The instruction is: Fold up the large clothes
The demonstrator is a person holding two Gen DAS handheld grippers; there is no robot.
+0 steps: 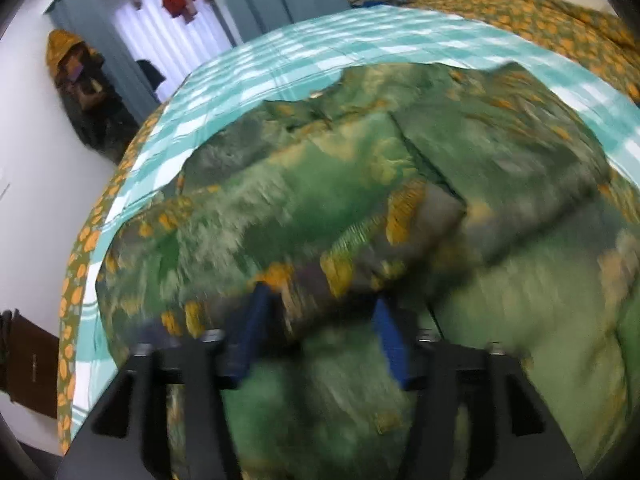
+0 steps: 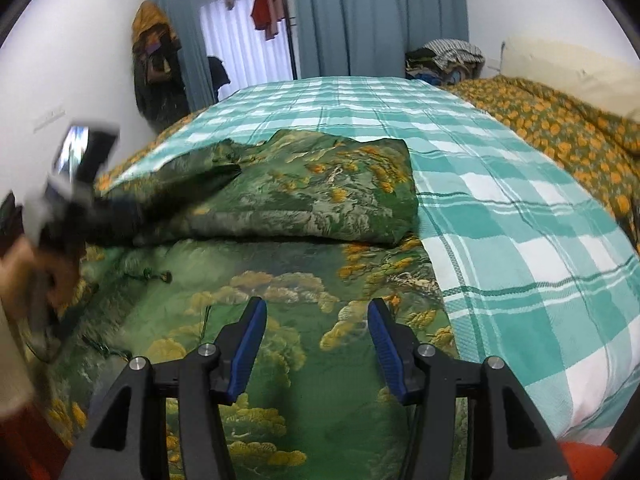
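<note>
My left gripper [image 1: 320, 316] is down in the green printed garment [image 1: 360, 200]. Its blue fingers [image 1: 256, 320] stand wide apart with a bunched fold of cloth between them. The left view is badly blurred, so I cannot tell whether the fingers actually pinch that fold or just straddle it.

My right gripper [image 2: 316, 332] has its jaws spread wide and nothing in them. It hovers over the near part of the garment [image 2: 304, 208], and I cannot tell if it touches the cloth.

The garment lies on the bed, on top of the teal checked sheet [image 2: 500, 208]. The far part is folded over into a thick block, and a flatter layer spreads toward me. A dark cord [image 2: 156, 276] sits on the flat layer, left of the right gripper.

In the right view my left gripper [image 2: 132, 208] shows as a blur at the garment's left edge, reaching into the folded part.

An orange flowered bedspread [image 2: 560, 128] lies beyond the checked sheet on the right, touching its edge. A pile of clothes [image 2: 444, 60] sits at the far end of the bed. Blue curtains [image 2: 360, 16] hang behind the pile. A red top [image 2: 262, 8] hangs in the window left of the curtains.
</note>
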